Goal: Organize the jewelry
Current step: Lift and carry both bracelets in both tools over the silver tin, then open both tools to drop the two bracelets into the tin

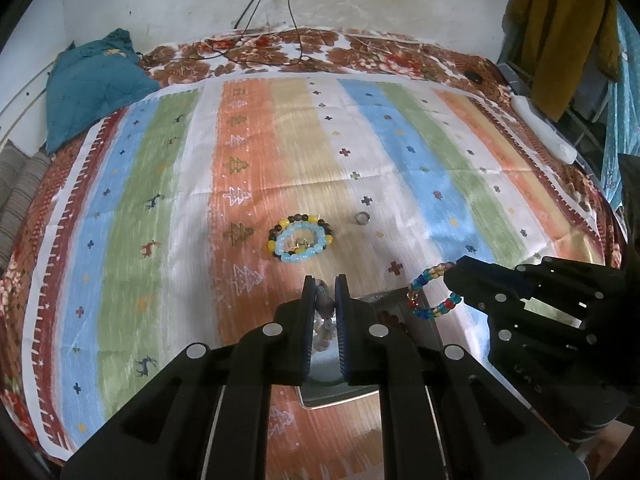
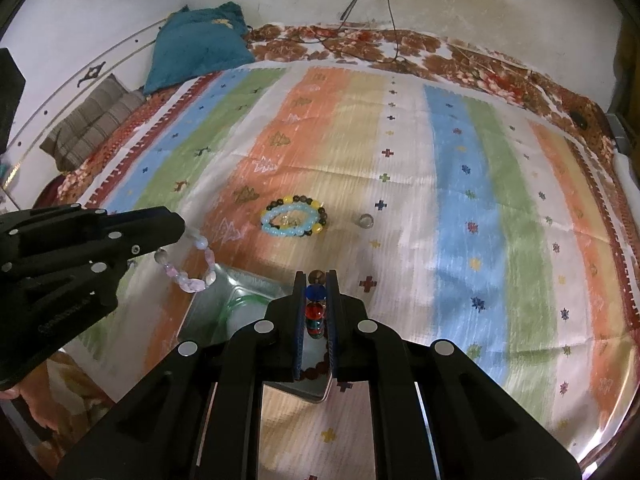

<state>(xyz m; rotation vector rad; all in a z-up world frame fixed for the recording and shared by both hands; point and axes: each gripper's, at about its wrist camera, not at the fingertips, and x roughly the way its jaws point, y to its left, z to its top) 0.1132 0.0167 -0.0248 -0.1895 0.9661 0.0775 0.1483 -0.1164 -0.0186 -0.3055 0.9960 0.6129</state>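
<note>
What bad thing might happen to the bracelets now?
1. The left gripper pinches the pale pink bracelet by only a few beads, so it might slip and land outside the metal tray.
2. The right gripper holds the colourful bracelet the same way, hanging near the tray's edge; it may miss too.
3. The two grippers are close together and might bump.

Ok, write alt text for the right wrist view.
The right gripper is shut on a multicoloured bead bracelet above a shiny metal tray. At left, the left gripper holds a pale pink bead bracelet. Further back on the striped cloth lie a nested blue and yellow-and-dark bracelet pile and a small ring.
</note>
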